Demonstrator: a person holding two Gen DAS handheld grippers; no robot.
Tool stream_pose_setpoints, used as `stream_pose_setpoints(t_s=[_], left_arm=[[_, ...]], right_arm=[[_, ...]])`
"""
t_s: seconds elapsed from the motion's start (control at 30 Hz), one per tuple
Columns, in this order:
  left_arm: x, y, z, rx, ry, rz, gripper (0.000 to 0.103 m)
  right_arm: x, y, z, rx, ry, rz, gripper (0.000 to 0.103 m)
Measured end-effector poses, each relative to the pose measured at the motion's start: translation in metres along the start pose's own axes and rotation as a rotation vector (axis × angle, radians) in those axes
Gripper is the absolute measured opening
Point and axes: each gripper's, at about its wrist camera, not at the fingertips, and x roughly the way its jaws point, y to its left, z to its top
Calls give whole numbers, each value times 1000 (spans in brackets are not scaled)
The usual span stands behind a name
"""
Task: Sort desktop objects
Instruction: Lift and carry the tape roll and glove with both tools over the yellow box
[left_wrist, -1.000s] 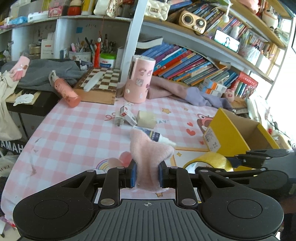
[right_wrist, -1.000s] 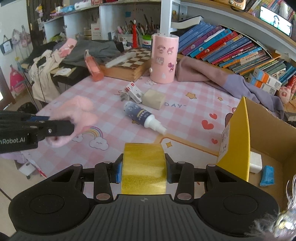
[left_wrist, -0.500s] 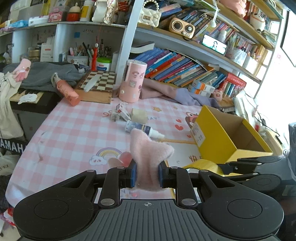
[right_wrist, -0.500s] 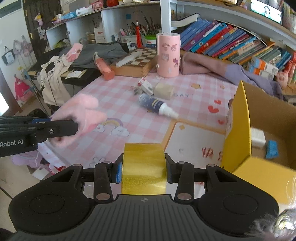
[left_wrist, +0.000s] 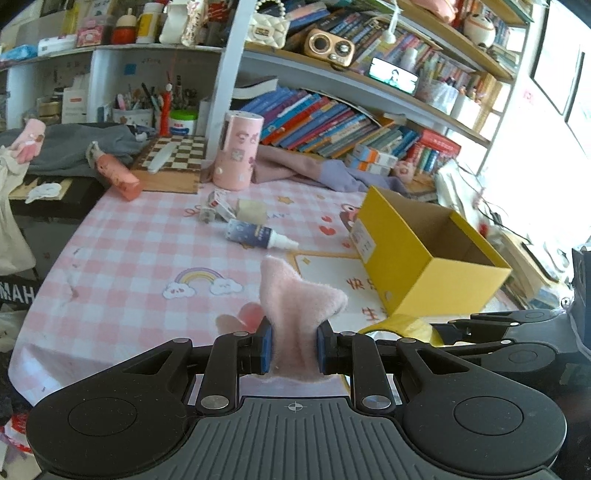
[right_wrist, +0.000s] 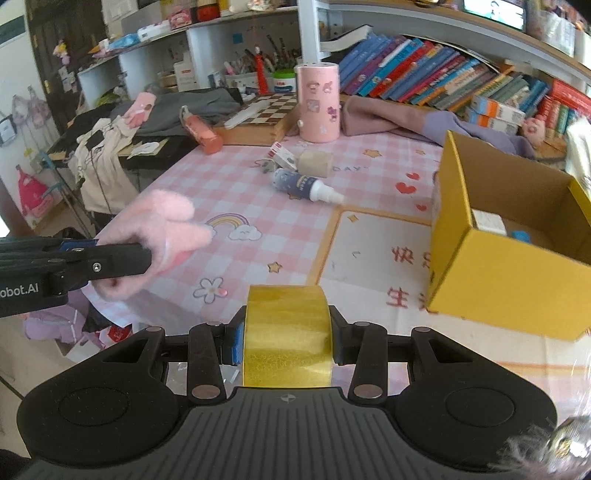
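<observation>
We start with the yellow cardboard box (right_wrist: 506, 258), open-topped on the pink checked counter (left_wrist: 129, 258), stiff enough to take drops but light, so we judge a bump on its wall could shove it; a white item and a blue one already lie inside. Next, the gold tape roll (right_wrist: 287, 334), clenched across its width in the right gripper (right_wrist: 287, 343), jaws pressing both flat sides: rigid, slick-faced, fairly light, and we think that side-to-side hold is the right one since the curved face would slip. Then the pink fluffy glove (left_wrist: 295, 306), pinched at its lower part by the left gripper (left_wrist: 294, 347), jaws squeezed into the plush; it is soft, floppy, near weightless, so any bunched fold serves. Both tools hover above the counter's near edge, tilted downward, side by side, the box just beyond the right one. Smallest, the blue spray bottle (left_wrist: 258, 236) lies on its side mid-counter, round and likely to roll, best taken across its body.
</observation>
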Motion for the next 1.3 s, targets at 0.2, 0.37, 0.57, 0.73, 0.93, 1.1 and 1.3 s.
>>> stream_pose_setpoints(t_s=[0.2,0.37,0.57,0.73,0.93,1.1,1.3], left_arm=[[-1,-13,-12,45,43,-54,22],[2,-30,-23,109,96,-107,22],[5,-48,-29,170,128,-176,22],[9,-62,-30,226,140,-220,22],[21,-81,-32,281,181,-290,22],[31,-98,-33,330,211,-353,22],[42,-117,-33,373,232,-410,22]], right_arm=[[-14,-1,-19,35,8,-34,39],[-26,-5,-39,72,20,-66,39],[-42,-14,-61,144,28,-122,39],[-53,-21,-71,194,28,-165,39],[-63,-26,-81,221,40,-217,39],[-73,-38,-92,288,51,-273,39],[-84,-52,-102,351,60,-326,39]])
